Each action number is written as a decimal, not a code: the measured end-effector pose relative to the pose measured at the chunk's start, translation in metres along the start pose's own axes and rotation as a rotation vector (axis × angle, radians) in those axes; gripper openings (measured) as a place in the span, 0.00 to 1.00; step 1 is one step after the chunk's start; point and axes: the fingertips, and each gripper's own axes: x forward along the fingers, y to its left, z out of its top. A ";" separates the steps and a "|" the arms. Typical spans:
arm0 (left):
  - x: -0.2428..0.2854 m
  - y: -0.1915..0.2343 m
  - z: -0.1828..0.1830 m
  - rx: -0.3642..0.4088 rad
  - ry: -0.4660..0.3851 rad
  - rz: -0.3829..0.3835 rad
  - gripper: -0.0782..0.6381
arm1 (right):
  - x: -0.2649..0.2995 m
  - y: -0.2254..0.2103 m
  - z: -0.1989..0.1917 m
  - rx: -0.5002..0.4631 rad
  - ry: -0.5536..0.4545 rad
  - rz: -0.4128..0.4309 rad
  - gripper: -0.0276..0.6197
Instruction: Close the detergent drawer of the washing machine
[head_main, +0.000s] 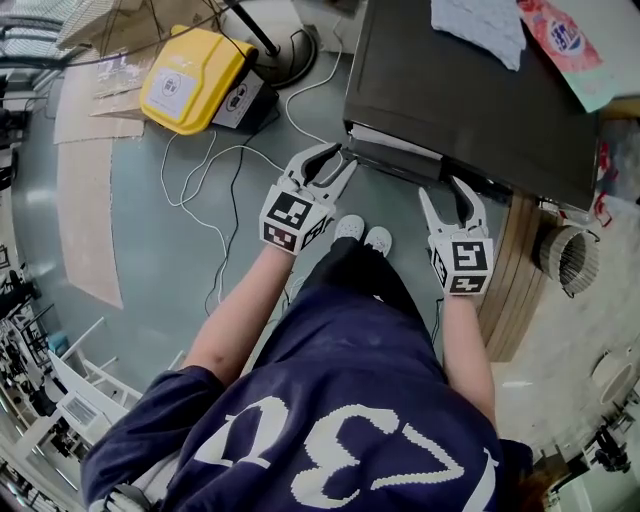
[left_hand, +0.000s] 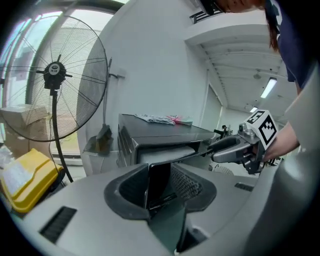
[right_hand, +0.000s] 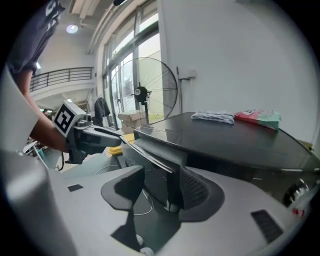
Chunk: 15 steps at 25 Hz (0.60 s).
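The person's shirt (head_main: 330, 400) filled the near foreground of the head view, with both forearms reaching forward and the shoes (head_main: 362, 232) on the grey floor (head_main: 150, 250) between them.

Left tool (head_main: 343, 160): jaws partly apart and closed on the left end of the drawer (head_main: 395, 152) front. In its own view the dark panel filled the gap between the pads.

Right tool (head_main: 440, 187): jaws at full spread, straddling the right end of the same panel. The panel lay against one pad, with a clear gap at the other, so nothing was gripped.

Drawer: pulled out from the upper front of the machine (head_main: 470, 90), not yet closed, with its pale interior showing behind the panel. It projected towards the person, between the two tools.

Machine top: a crumpled pale cloth (head_main: 480, 25) and a pink-and-green packet (head_main: 565, 40), lying apart.

Right of the machine: a ribbed hose (head_main: 565, 258).

Further off on the floor, left of the machine: white cables (head_main: 210, 170) trailing towards a yellow case (head_main: 190, 75), and the round base of a standing fan (left_hand: 55, 75) just beyond.
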 end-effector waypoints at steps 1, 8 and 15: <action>-0.002 0.001 -0.002 -0.006 0.005 0.025 0.31 | -0.003 -0.002 -0.004 0.022 -0.006 -0.025 0.40; -0.010 -0.003 -0.010 0.009 0.028 0.086 0.14 | -0.018 -0.009 -0.013 0.129 -0.035 -0.088 0.07; -0.002 0.000 -0.011 -0.011 0.033 0.109 0.14 | -0.015 -0.011 -0.012 0.146 -0.024 -0.111 0.07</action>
